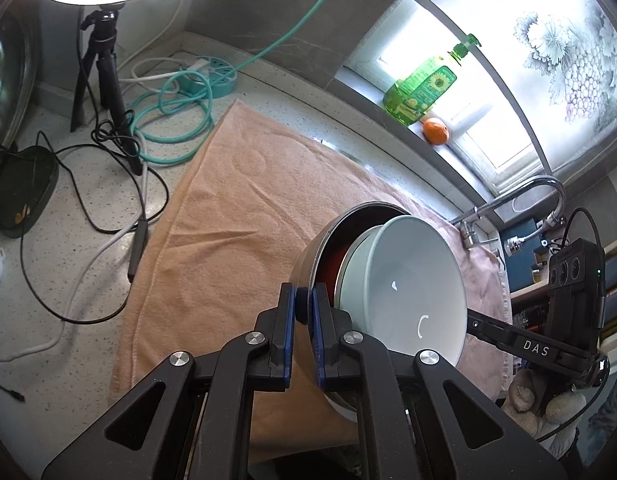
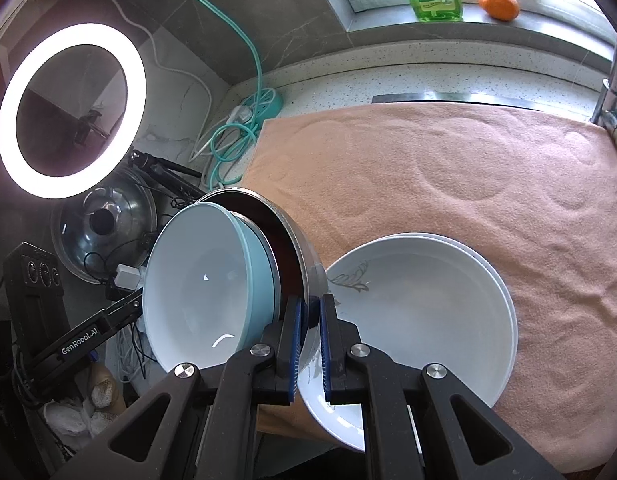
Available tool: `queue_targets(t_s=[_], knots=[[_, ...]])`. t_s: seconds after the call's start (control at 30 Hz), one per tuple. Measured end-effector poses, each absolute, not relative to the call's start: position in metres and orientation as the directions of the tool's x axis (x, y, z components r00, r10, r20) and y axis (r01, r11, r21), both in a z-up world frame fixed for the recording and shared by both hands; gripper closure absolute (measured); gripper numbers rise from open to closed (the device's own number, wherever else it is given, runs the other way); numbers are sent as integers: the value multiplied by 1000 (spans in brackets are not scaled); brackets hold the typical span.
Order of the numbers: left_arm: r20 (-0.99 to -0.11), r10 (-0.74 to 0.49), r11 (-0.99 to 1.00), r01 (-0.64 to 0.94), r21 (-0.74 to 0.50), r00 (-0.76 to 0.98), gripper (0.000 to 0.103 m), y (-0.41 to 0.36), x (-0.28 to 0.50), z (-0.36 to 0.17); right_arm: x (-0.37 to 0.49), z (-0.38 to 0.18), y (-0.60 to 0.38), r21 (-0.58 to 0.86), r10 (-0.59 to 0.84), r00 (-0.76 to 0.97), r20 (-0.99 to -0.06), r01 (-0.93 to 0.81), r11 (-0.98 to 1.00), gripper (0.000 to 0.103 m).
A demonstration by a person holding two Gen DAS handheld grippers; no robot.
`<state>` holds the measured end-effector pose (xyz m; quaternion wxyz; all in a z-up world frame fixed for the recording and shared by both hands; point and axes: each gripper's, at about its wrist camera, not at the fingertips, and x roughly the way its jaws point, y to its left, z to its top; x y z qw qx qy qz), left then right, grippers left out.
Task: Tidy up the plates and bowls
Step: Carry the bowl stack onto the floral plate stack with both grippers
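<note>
Right wrist: steel bowl point(image 2: 298, 248) rim pinched in right claw point(image 2: 310, 344).

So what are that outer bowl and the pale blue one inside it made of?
Outer bowl: likely stainless steel, since its silvery wall mirrors the room. Pale blue bowl: probably glazed ceramic, or perhaps melamine, going by its glossy white inside with sharp highlights.

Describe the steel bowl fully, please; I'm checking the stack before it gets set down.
The steel bowl is the outermost of a nested stack, shiny metal outside with a dark reddish inside. A pale blue bowl with a white inside sits in it. It is tilted steeply, with its opening turned sideways. The left claw and the right claw are each shut on its rim from opposite sides, above the peach towel.
</note>
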<state>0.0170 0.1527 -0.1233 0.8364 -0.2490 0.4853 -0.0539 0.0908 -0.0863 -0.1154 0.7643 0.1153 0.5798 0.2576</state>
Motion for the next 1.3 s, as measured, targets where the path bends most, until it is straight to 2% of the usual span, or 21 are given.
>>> queue_targets(t_s=[0.6, 1.3], knots=[[-798, -420, 878, -31, -478, 432, 96, 87, 40, -139, 79, -126, -162, 452, 468, 246, -849, -120, 884, 95], [-823, -433, 884, -8, -468, 368, 96, 65, 47, -154, 73, -142, -185, 442, 442, 235, -866, -57, 895, 95]])
